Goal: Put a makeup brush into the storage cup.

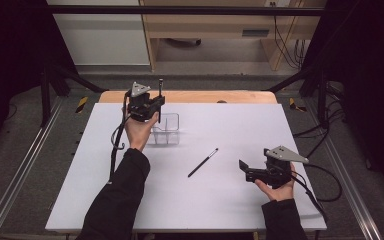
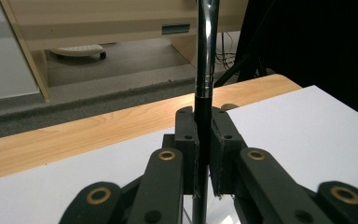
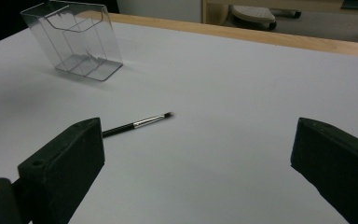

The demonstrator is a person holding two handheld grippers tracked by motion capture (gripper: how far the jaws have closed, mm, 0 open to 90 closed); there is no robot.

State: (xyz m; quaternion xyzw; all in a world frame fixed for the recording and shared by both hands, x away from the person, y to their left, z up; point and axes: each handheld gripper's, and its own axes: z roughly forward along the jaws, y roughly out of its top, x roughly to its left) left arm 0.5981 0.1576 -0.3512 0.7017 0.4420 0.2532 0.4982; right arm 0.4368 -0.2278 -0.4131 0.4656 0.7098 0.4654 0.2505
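Left hand-held gripper point(image 1: 152, 107) pinches a brush point(image 2: 204, 70) upright over clear organizer point(image 1: 166, 129); right hand-held gripper point(image 1: 243, 169), jaws spread, nearer the diagonal tabletop brush point(image 1: 203, 162).

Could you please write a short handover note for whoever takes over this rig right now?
Left tongs: shut on a black brush, held upright over the clear holder at the table's far left.
Right tongs: open, holding nothing, near the right edge.
Second brush: flat on the white table, mid-table, untouched.
Done: one brush lifted. Probably left: lower it into the holder, then fetch the second.
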